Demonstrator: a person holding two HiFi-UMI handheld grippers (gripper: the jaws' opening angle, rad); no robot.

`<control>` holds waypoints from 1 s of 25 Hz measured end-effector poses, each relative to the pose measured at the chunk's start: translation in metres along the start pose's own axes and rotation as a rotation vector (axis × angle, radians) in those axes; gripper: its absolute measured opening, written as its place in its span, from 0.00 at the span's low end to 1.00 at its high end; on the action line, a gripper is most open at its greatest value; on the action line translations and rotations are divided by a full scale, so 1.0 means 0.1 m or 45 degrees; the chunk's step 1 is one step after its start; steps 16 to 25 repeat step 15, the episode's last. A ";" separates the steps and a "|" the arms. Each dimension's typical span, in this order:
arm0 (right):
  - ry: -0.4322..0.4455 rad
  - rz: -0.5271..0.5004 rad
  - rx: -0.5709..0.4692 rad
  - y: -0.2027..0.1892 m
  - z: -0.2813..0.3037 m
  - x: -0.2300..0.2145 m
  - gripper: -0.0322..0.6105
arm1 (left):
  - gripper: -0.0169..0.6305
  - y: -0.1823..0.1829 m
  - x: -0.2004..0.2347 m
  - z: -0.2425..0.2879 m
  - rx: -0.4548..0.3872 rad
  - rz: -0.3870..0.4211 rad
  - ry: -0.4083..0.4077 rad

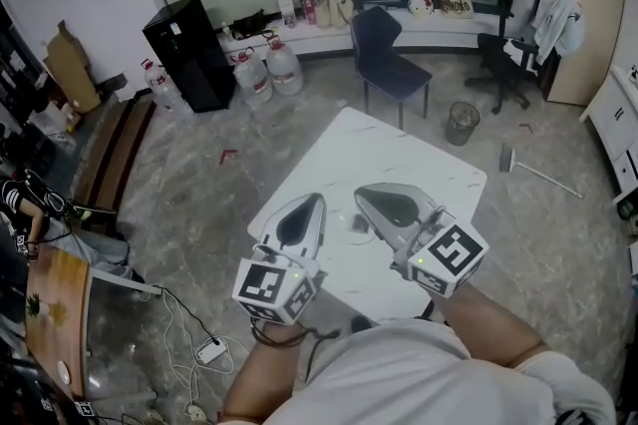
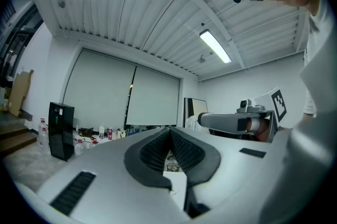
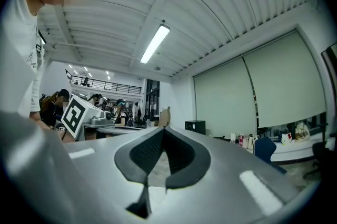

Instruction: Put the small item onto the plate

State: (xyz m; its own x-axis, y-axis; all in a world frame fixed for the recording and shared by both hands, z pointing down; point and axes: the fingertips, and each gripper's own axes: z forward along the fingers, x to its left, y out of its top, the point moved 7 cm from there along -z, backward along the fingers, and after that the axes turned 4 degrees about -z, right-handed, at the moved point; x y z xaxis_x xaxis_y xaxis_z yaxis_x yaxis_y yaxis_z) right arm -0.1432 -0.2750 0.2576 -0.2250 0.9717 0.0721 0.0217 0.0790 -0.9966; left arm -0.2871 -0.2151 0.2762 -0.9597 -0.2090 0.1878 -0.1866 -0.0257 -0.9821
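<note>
1. Although both grippers hang over the white table [image 1: 399, 154], little of the task's things can be made out. The head view gives only a small grey shape [image 1: 357, 225] on the tabletop, and I cannot tell whether it is the plate, the small item, or one on the other.
2. The right gripper [image 1: 360, 192] overlaps that shape's right edge, so its outline is cut off there.
3. The table's near edge is hidden behind the person's torso [image 1: 399, 373] and forearms.
4. In the left gripper view, a small round thing [image 2: 172, 166] shows in the gap behind the pads, above a strip of white. It is too small to name.
5. The left gripper [image 1: 317, 199] has its jaws together, the tips meeting with nothing between them.
6. The right gripper's jaws are likewise closed tip to tip and empty.
7. The grey shape lies between the two grippers, just right of the left gripper's jaws and just left of the right gripper's. It sits nearer the person than both sets of tips, and neither gripper holds it.
</note>
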 end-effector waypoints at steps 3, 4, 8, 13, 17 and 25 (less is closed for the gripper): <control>0.008 0.005 -0.003 0.04 0.01 0.04 0.05 | 0.04 0.04 -0.02 -0.04 -0.012 0.007 0.007; 0.011 0.006 -0.004 0.04 0.01 0.05 0.05 | 0.04 0.05 -0.03 -0.05 -0.014 0.007 0.009; 0.014 0.015 0.003 0.03 0.02 0.09 0.05 | 0.04 0.07 -0.03 -0.12 -0.018 0.010 0.014; 0.013 0.019 0.005 -0.01 0.04 0.14 0.05 | 0.04 0.03 0.00 -0.16 -0.019 0.008 0.018; 0.010 0.014 0.006 -0.02 0.05 0.17 0.05 | 0.04 0.01 0.01 -0.18 -0.021 0.005 0.020; 0.010 0.014 0.006 -0.02 0.05 0.17 0.05 | 0.04 0.01 0.01 -0.18 -0.021 0.005 0.020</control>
